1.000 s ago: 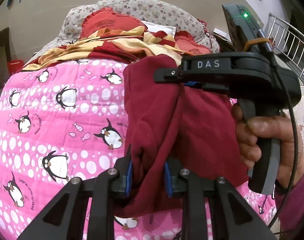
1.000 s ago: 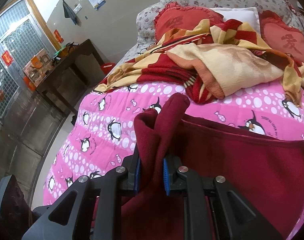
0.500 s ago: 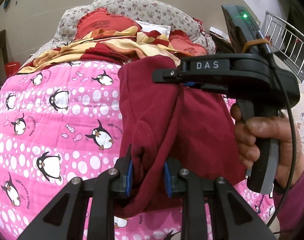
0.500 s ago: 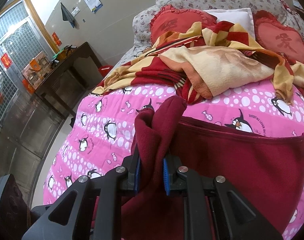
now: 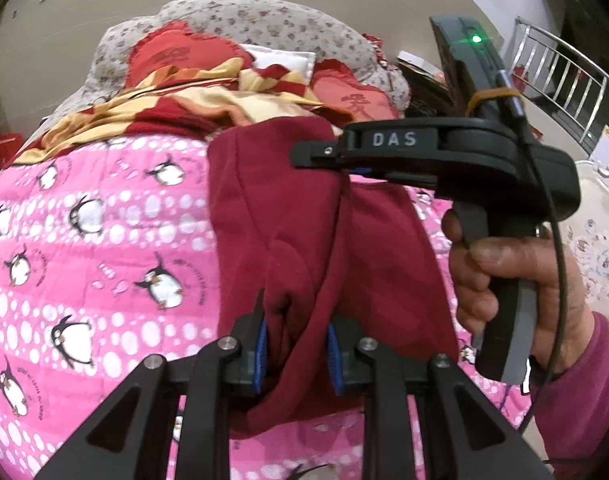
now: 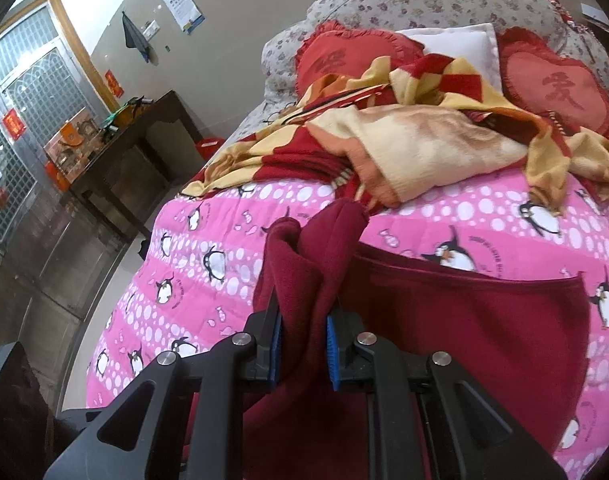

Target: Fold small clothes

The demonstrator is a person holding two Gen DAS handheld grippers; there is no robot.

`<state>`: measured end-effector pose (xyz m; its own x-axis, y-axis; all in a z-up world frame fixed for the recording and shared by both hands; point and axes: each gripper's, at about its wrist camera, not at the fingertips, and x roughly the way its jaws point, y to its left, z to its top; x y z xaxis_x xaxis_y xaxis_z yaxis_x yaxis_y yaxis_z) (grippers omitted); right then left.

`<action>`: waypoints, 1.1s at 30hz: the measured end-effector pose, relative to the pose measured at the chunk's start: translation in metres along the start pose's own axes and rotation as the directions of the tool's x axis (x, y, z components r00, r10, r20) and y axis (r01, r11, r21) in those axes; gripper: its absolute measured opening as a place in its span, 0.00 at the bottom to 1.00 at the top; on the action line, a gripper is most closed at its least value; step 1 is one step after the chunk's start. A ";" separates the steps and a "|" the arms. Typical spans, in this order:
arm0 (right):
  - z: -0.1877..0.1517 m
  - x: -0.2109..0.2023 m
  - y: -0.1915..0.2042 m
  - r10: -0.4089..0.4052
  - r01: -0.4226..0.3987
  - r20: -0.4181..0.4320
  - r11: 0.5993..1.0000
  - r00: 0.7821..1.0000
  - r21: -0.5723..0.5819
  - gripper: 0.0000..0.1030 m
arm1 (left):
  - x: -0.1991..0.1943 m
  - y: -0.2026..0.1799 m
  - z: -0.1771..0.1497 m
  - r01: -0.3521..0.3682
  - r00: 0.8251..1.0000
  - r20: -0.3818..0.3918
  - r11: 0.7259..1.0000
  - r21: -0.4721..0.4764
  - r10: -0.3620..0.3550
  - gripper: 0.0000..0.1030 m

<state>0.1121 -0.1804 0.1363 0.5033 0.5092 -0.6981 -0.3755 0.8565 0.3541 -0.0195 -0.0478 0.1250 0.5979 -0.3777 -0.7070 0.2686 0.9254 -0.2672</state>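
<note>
Left wrist view: the left gripper (image 5: 297,354) pinches a bunched edge of the dark red garment (image 5: 272,216), lifted above a pink penguin quilt (image 5: 96,232). Right wrist view: the right gripper (image 6: 303,354) clamps another bunched edge of the garment (image 6: 464,332), which hangs over the quilt.

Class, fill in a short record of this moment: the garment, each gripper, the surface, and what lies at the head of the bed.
garment: dark red garment, bunched, lifted off the bed
left gripper: shut on the garment
right gripper: shut on the garment
hand: grips the right gripper's handle
surface: pink penguin quilt
head of bed: red and yellow blanket, heart cushions
</note>
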 end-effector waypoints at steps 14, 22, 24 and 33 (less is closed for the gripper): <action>-0.014 -0.065 -0.078 -0.099 0.094 0.065 0.993 0.993 0.077 0.17 | 0.030 -0.102 0.010 0.128 0.992 -0.033 0.983 0.129 -0.124 0.23; -0.030 -0.065 -0.124 -0.155 0.150 0.030 0.979 0.987 0.140 0.17 | 0.069 -0.130 -0.001 0.146 0.987 -0.095 0.979 0.144 -0.133 0.23; -0.034 -0.058 -0.133 -0.173 0.169 0.013 0.974 0.985 0.149 0.17 | 0.076 -0.131 -0.004 0.155 0.984 -0.110 0.979 0.131 -0.141 0.23; -0.048 -0.041 -0.152 -0.182 0.181 -0.013 0.965 0.983 0.192 0.17 | 0.092 -0.130 -0.010 0.176 0.976 -0.146 0.979 0.099 -0.161 0.24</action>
<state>0.1111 -0.3351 0.0817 0.5528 0.3437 -0.7591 -0.1215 0.9345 0.3347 -0.0072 -0.2024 0.0885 0.4299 -0.5133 -0.7428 0.4433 0.8367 -0.3216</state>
